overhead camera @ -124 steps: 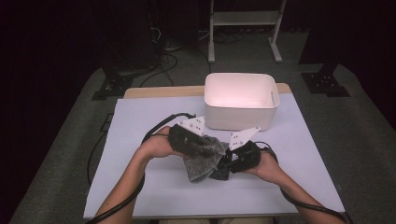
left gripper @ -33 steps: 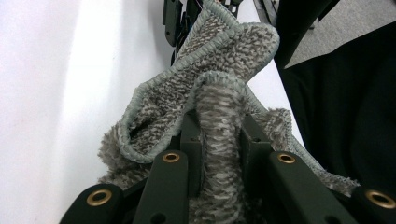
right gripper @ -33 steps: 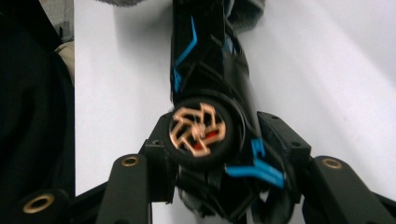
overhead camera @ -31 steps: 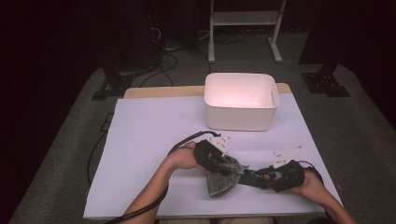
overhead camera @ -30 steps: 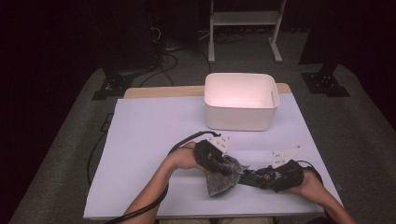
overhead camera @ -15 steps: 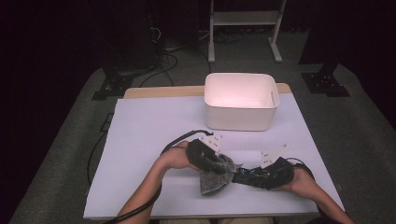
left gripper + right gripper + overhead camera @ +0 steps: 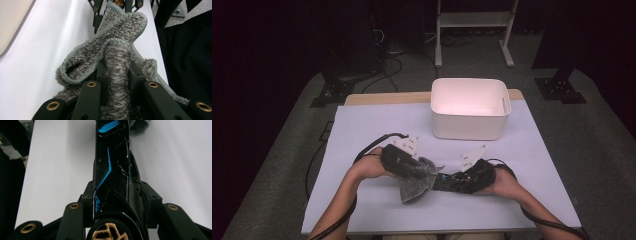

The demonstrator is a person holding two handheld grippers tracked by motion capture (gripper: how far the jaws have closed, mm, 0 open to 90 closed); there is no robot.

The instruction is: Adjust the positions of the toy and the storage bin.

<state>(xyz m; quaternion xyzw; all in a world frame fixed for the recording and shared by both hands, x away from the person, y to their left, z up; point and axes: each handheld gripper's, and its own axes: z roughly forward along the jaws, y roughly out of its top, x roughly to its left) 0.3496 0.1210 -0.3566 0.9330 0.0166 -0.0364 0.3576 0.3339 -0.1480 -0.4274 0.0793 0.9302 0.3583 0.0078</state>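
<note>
Now, left gripper (image 7: 117, 82) clamped on grey cloth (image 7: 112, 50), right gripper (image 7: 116, 202) clamped on black toy car (image 7: 115, 162), cloth at car's nose.

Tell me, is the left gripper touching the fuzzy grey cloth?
Touching. In the left gripper view, the left gripper has both jaws squeezed against a fold of the cloth, with no gap showing.

White table (image 7: 362, 130) — white bin (image 7: 470, 107) on it.

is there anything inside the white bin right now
No, the white bin at the table's far side shows a bare interior in the high view.
</note>
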